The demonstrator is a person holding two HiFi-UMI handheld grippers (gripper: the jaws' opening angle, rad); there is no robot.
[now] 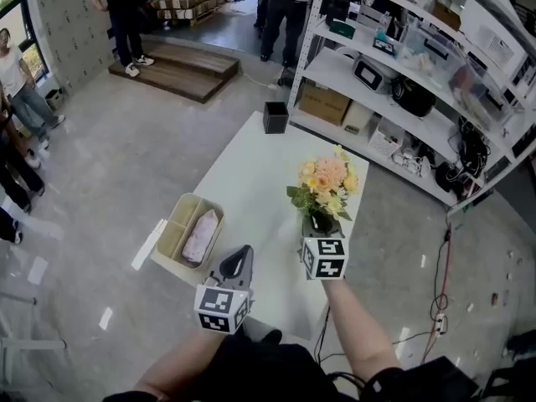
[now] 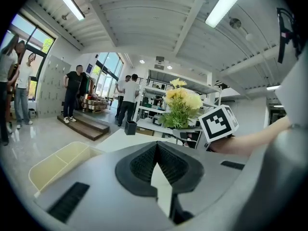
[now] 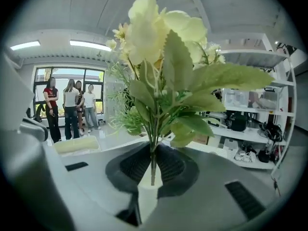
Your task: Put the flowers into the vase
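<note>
A bunch of peach and yellow flowers (image 1: 327,181) with green leaves stands upright over the right side of the white table (image 1: 251,182). My right gripper (image 1: 321,222) is shut on its stems. In the right gripper view the thin stems (image 3: 153,162) are pinched between the dark pads, and the blooms (image 3: 161,28) fill the frame. A small black square vase (image 1: 275,117) stands at the table's far end, well beyond the flowers; it also shows in the left gripper view (image 2: 130,127). My left gripper (image 1: 238,260) hovers near the table's front edge, shut and holding nothing (image 2: 156,148).
A beige two-compartment tray (image 1: 173,224) sits at the table's left edge with a pale pink bundle (image 1: 201,235) in one compartment. Metal shelving (image 1: 402,82) full of boxes and devices lines the right. People stand at the back and left, near a wooden platform (image 1: 180,67).
</note>
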